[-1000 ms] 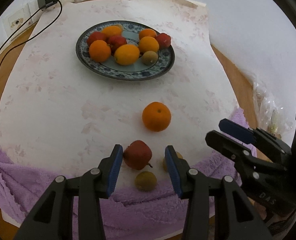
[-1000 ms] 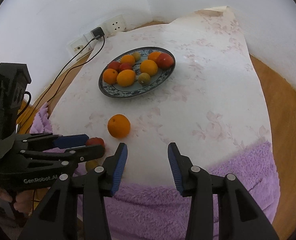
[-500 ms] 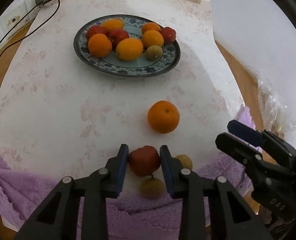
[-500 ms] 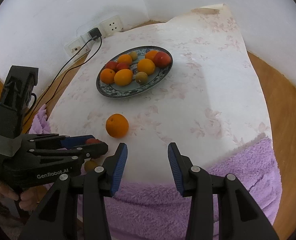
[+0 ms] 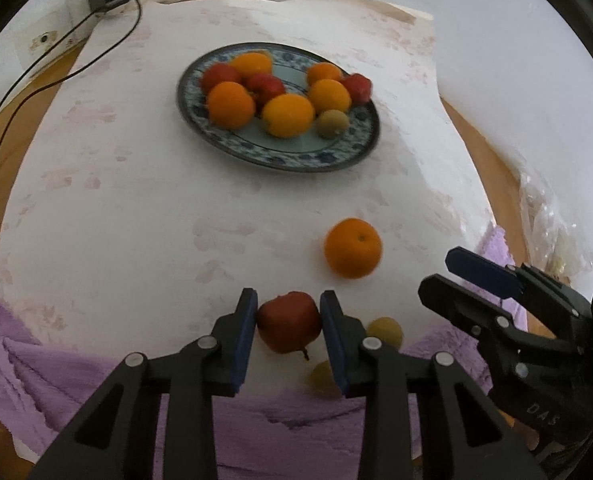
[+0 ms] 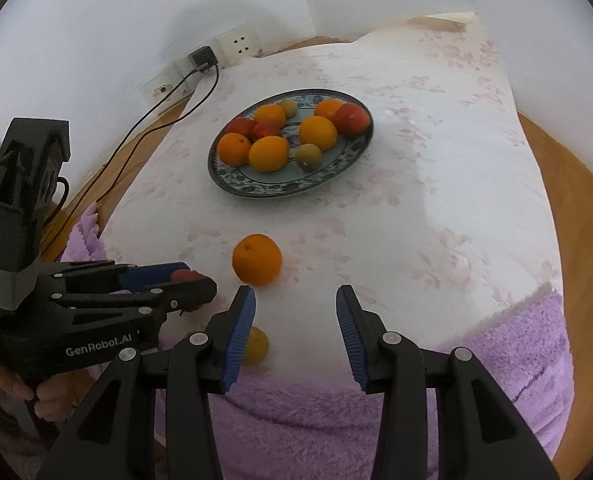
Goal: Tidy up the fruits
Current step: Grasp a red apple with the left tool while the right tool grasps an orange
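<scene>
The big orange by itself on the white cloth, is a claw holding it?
No, the big orange sits alone on the cloth; the left claw is shut on the red apple instead.

One blue-patterned ceramic plate [image 5: 348, 156] holds five round orange fruits [image 5: 231, 105], three red fruits [image 5: 265, 87], two small green-brown fruits [image 6: 308, 157].

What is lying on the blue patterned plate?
The plate holds five orange citrus fruits, three red fruits and two small greenish-brown ones; whether more lie hidden behind them cannot be seen.
</scene>
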Available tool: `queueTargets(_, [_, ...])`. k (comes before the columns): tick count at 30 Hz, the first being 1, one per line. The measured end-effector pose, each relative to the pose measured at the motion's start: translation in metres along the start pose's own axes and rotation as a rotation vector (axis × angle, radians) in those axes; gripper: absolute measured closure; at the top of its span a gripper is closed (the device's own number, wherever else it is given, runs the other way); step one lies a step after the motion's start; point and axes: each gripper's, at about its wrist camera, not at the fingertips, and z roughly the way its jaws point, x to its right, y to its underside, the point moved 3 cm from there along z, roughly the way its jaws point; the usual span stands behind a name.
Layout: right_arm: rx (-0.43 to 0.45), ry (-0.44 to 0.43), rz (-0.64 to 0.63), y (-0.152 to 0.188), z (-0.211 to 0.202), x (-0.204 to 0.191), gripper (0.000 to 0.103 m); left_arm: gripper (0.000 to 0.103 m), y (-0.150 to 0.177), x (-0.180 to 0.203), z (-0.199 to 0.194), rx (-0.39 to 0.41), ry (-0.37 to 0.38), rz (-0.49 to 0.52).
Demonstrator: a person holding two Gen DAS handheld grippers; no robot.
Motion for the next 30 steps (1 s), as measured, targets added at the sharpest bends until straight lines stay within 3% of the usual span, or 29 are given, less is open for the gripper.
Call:
queueTargets(15, [-0.052, -0.023, -0.066, -0.018, 0.028, -0.021, 0.056, 0.069, -0.003, -0.030, -0.006, 0.030, -0.047, -0.075])
queueTargets(30, [-0.093, -0.049, -0.084, -0.021, 0.046, -0.026, 0.055, 0.069, -0.011, -0.037, -0.004, 0.028, -0.056, -0.082])
